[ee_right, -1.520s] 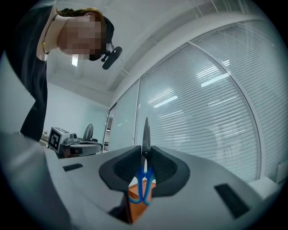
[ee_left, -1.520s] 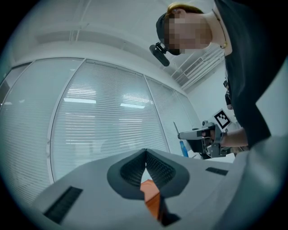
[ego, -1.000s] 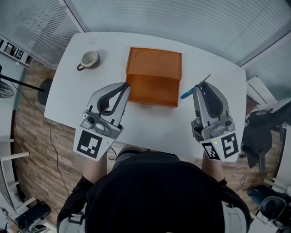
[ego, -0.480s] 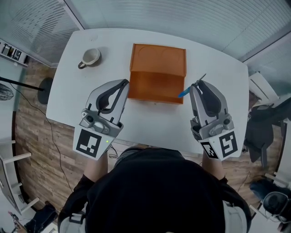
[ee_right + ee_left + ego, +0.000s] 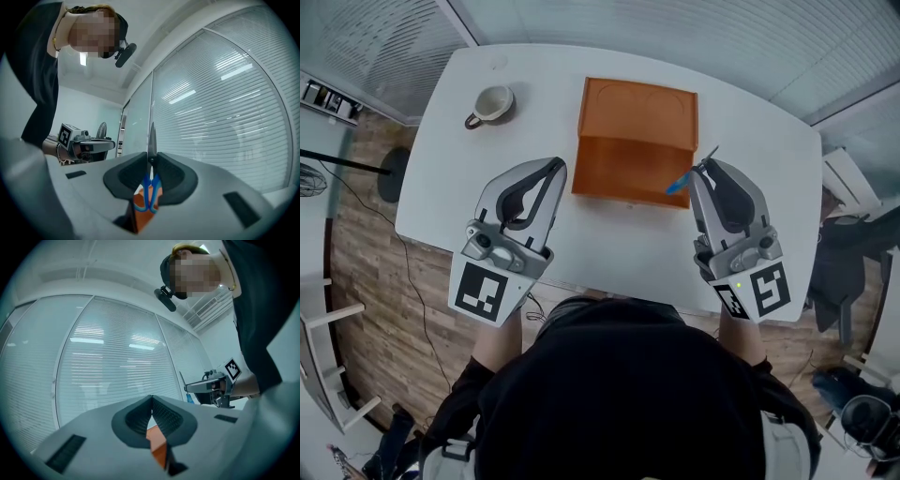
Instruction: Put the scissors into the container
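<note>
Right gripper [image 5: 700, 172]: pinching blue-handled scissors [image 5: 677, 184] beside orange container [image 5: 628, 171]. Left gripper [image 5: 557, 169]: jaws pressed together, empty. White table [image 5: 609, 255]; mug [image 5: 492, 103] well apart.

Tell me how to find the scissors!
Look at the white table, then the orange container in its middle. At the container's right edge, the right gripper has its jaws shut on the scissors. They are the only thing with blue handles and a thin metal blade.
</note>
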Tool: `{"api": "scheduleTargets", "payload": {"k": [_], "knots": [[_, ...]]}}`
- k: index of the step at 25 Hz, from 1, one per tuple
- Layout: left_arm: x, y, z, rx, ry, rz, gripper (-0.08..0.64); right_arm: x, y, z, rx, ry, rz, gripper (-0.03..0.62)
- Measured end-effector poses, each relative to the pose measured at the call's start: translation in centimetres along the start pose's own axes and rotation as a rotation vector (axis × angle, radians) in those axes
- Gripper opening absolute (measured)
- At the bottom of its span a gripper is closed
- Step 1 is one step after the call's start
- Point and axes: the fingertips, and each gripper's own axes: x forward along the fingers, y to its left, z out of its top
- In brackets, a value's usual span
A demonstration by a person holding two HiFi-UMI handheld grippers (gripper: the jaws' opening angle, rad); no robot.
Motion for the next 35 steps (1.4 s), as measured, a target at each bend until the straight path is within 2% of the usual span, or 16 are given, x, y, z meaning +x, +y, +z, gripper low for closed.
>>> {"api": "scheduleTargets", "payload": {"k": [14, 35], "knots": [[-0.3, 0.5, -1.7, -0.025, 0.027, 0.003, 0.014, 1.4, 0.0, -3.8, -0.011, 0.072, 0.009, 0.071], [-0.2, 0.5, -2.4, -0.032, 0.053, 0.010, 0.014, 2.0, -0.3, -9.1, -0.008, 0.198, 0.049, 0.071]]}}
